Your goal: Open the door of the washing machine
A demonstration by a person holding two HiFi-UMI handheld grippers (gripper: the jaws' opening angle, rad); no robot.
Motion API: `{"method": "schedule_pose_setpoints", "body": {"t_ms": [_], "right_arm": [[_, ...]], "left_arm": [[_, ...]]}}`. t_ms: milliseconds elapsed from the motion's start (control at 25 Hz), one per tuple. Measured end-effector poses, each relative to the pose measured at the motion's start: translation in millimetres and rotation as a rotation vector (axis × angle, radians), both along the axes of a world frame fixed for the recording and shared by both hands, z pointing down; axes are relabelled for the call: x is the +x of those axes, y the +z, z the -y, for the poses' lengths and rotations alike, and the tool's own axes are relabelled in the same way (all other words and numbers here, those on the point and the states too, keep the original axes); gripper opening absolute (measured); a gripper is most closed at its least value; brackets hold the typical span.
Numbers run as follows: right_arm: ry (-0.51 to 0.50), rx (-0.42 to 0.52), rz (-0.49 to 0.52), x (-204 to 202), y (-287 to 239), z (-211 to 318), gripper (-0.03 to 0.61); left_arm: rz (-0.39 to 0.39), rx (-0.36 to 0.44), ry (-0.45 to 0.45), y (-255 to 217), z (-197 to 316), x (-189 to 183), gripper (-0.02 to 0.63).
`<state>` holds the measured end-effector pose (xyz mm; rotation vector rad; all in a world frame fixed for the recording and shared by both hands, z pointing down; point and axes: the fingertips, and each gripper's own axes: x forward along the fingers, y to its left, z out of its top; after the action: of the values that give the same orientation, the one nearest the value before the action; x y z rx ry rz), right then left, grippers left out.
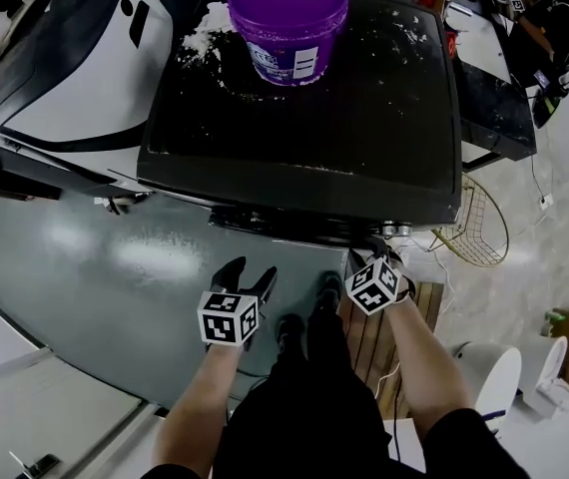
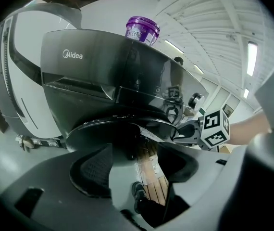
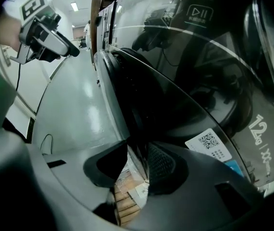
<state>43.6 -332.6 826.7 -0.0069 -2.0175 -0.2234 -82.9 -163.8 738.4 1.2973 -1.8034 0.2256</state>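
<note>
Door point(image 3: 175, 105): round, dark glass, on the near front face of the washing machine point(image 1: 304, 118), low under its control strip. From the head view it shows only as a dark bulge below the top's near edge.

Progress: looks like the very start of the opening. The door's right rim is gripped, but I see no clear gap between door and front panel; it may be just off the latch, can't tell. The swing-out is all to come.

Orientation: the door stands upright, facing out toward the person. Being round, it has no real long axis; its plane runs left-right along the front. With the grip on the right rim, the hinge is probably on the left.

Right gripper point(image 3: 136, 159): jaws drawn in and clamped on the door's rim, one pad on each side of it, pointing steeply down.

Left gripper point(image 2: 134, 160): jaws apart, nothing between them, only floor and a shoe beyond. It hangs just left of the right one, clear of the door.

Around: purple bucket point(image 1: 287, 18) on the far side of the machine's top, white powder point(image 1: 205, 33) spilled beside it. Wooden pallet point(image 1: 364, 337) on the floor under the person's feet.
</note>
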Motion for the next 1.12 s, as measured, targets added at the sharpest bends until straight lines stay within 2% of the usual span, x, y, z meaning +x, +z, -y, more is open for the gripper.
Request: {"method": "schedule_pose_setpoints", "body": {"t_ms": [200, 320, 400, 480, 680, 800, 920, 1120], "right_arm": [[-0.014, -0.010, 0.005, -3, -1, 1, 0.133], [-0.090, -0.004, -0.001, -3, 1, 2, 0.138], [-0.160, 0.031, -0.020, -1, 4, 4, 0.132], [-0.185, 0.062, -0.029, 0, 7, 4, 0.129], [-0.121, 0.121, -0.029, -4, 13, 5, 0.144], [-0.125, 0.043, -0.028, 13, 14, -19, 0.131], [-0.072, -0.053, 0.025, 41, 17, -67, 0.127], [0.028, -0.027, 0.031, 48, 16, -83, 0.130]], "left_arm": [[-0.007, -0.005, 0.004, 4, -5, 0, 0.304], [-0.020, -0.013, 0.004, 8, -8, 3, 0.304], [-0.021, -0.014, 0.012, 8, -9, 3, 0.304], [-0.018, -0.017, 0.015, 9, -11, 2, 0.304], [-0.029, -0.015, 0.012, 13, -14, 7, 0.304], [-0.042, -0.005, -0.009, 11, -19, 11, 0.304], [-0.040, 0.004, 0.003, 6, -21, 12, 0.304], [-0.052, 0.004, 0.021, 5, -29, 32, 0.304]]}}
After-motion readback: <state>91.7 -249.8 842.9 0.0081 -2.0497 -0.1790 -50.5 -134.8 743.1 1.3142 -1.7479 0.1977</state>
